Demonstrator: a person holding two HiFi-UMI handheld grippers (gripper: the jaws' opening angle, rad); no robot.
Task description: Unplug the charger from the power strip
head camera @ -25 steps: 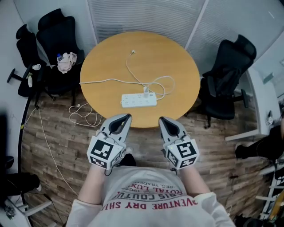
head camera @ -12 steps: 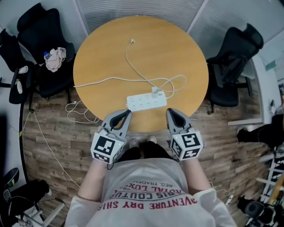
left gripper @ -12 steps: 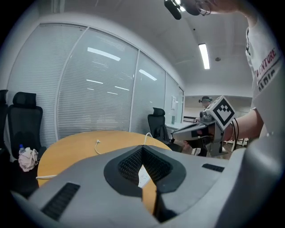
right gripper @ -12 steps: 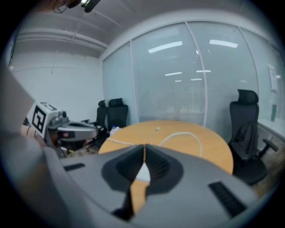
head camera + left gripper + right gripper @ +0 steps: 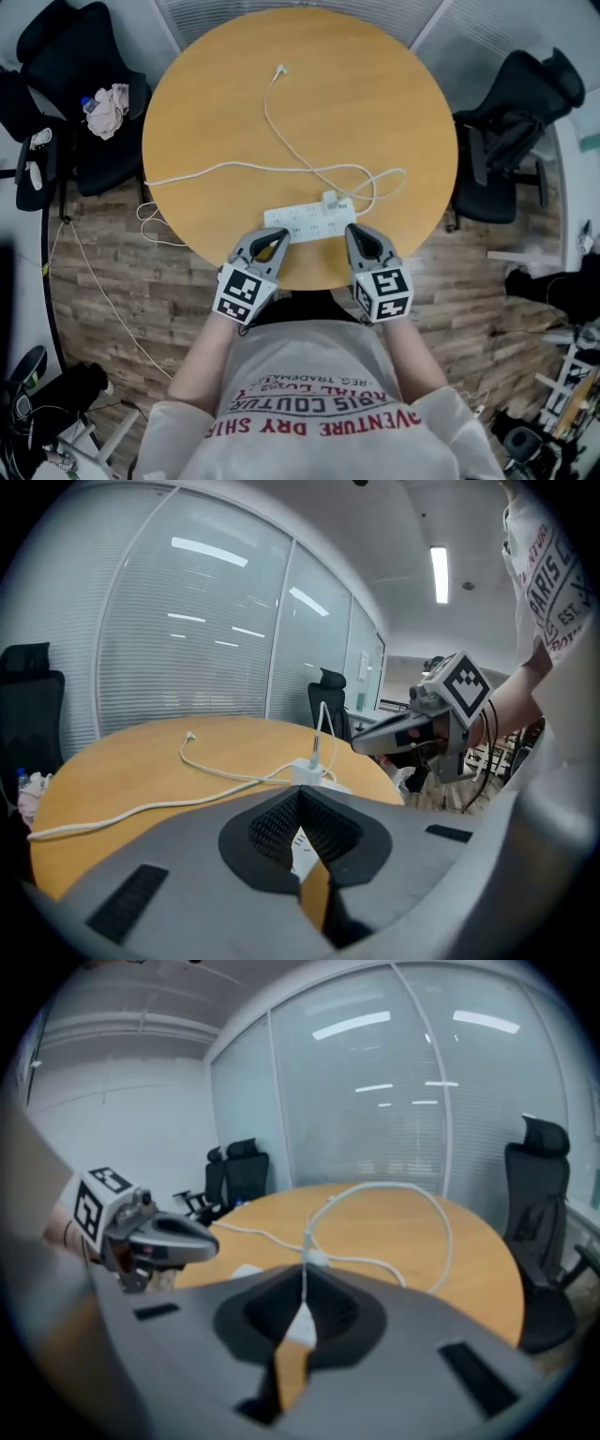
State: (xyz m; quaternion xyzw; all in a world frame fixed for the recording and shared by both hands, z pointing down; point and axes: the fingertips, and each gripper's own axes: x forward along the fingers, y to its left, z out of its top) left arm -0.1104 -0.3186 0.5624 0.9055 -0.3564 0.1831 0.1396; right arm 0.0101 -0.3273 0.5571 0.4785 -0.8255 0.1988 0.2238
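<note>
Hovering by the power strip (image 5: 302,223), left claw (image 5: 271,243) and right claw (image 5: 355,235) sit pressed together, empty; next, spread around the charger (image 5: 330,200).

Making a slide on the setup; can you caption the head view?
Left gripper and right gripper, both shut, by a white power strip, charger plugged in, on a round table.

I count one round table (image 5: 375,112), one power strip (image 5: 305,223) and one charger (image 5: 330,200). White cables are two: the strip's cord (image 5: 206,171) and the charger cable (image 5: 272,117). My grippers are two, the left gripper (image 5: 274,240) and the right gripper (image 5: 353,234). Black chairs, two for sure: the left chair (image 5: 66,47) and the right chair (image 5: 520,103).
</note>
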